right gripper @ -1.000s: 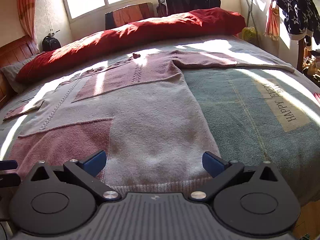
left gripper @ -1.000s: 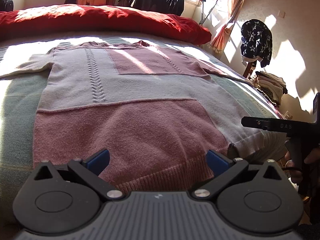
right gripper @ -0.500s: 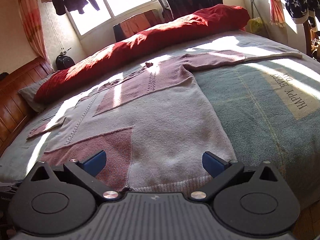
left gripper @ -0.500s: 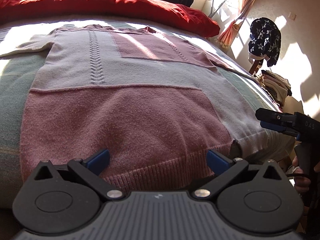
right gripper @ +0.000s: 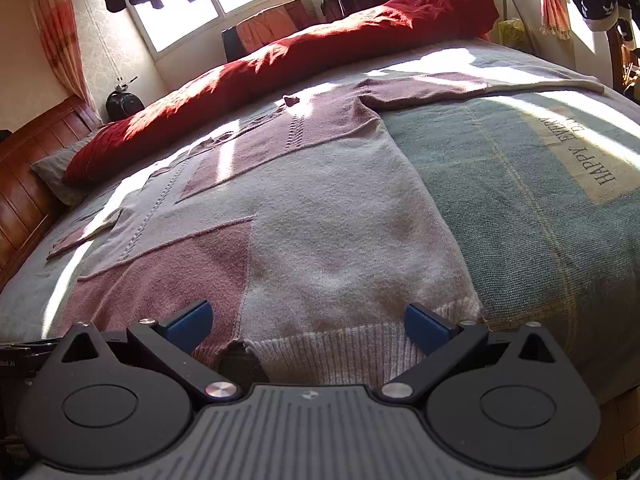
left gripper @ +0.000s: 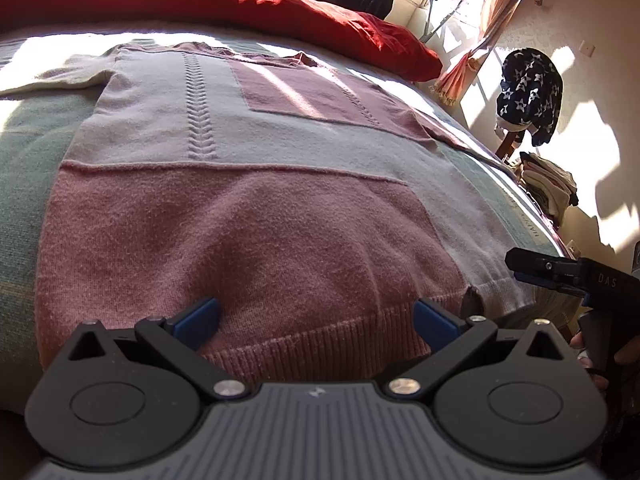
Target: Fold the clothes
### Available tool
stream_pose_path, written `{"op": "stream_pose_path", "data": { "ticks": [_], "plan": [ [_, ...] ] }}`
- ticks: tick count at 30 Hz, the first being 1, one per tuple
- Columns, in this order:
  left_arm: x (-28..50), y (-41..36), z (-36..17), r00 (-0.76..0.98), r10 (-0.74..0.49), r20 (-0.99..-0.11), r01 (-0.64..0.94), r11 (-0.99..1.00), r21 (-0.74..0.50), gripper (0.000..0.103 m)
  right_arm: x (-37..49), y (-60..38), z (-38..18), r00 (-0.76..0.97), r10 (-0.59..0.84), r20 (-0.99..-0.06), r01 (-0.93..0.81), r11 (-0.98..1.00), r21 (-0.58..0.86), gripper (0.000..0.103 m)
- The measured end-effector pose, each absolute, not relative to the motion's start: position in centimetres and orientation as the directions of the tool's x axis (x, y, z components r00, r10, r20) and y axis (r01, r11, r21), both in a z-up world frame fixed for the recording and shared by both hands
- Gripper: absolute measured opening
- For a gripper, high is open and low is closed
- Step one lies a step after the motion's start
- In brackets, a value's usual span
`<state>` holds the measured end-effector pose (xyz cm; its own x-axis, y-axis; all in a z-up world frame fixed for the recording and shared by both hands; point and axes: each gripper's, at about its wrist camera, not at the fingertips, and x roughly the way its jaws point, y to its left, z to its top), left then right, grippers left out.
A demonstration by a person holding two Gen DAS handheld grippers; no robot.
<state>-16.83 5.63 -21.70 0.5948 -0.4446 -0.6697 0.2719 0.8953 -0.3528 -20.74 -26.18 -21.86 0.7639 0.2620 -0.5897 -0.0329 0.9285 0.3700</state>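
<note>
From the left wrist view, the sweater (left gripper: pixel 248 184) lies spread flat and face up on the bed (left gripper: pixel 24 152), its ribbed hem nearest the camera and its neckline far off by the red duvet (left gripper: pixel 240 4). The left gripper (left gripper: pixel 316 316) hovers just above the pink part of the hem with its blue fingers spread wide, holding nothing. At the right edge the right gripper (left gripper: pixel 520 268) shows side-on near the pale corner of the hem; its opening cannot be read from this angle.

From the right wrist view, the sweater (right gripper: pixel 320 216) again lies unfolded, one sleeve stretched out far right across the green blanket (right gripper: pixel 540 208) and the other far left. The right gripper (right gripper: pixel 306 322) sits over the white part of the hem, fingers wide apart and empty. A small notch in the hem shows near its left finger.

Judging by this, no fold has been made yet: body and both sleeves are laid out full. Both grippers appear set to take the hem, so every fold is left to do.
</note>
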Motion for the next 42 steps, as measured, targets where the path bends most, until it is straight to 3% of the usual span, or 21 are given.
{"op": "stream_pose_path", "data": {
  "ticks": [11,18,25,29,33,37,42],
  "plan": [
    [-16.1,6.5,-21.9,0.575,-0.487,-0.658,0.253,0.870,-0.424,0.102,-19.0,-26.2,-23.5,0.744,0.200,-0.637,-0.001,0.954,0.299,0.103],
    [-16.2,5.5,-21.5,0.577,-0.452,-0.681,0.280,0.892,-0.355,0.102,-19.1,-24.7,-23.8,0.746,0.145,-0.650,-0.029,0.982,0.186,0.103],
    [-13.5,4.9,-17.8,0.669,-0.402,-0.625,0.340,0.913,-0.224,0.102,-19.0,-24.4,-23.9,0.747,0.128,-0.652,-0.034,0.987,0.156,0.103],
    [-10.3,4.6,-18.5,0.656,-0.412,-0.632,0.349,0.909,-0.229,0.102,-19.1,-24.2,-24.0,0.753,0.116,-0.648,-0.024,0.988,0.149,0.103],
    [-8.3,6.8,-20.2,0.664,-0.357,-0.657,0.246,0.934,-0.259,0.102,-19.1,-24.2,-24.0,0.752,0.117,-0.649,-0.031,0.989,0.142,0.103],
    [-9.1,10.7,-21.0,0.683,-0.381,-0.623,0.194,0.917,-0.348,0.102,-19.2,-24.3,-24.0,0.756,0.122,-0.643,-0.034,0.988,0.148,0.103],
    [-9.0,12.7,-19.4,0.706,-0.368,-0.605,0.168,0.917,-0.362,0.102,-19.1,-23.7,-24.2,0.759,0.097,-0.644,-0.030,0.993,0.114,0.103]
  ]
}}
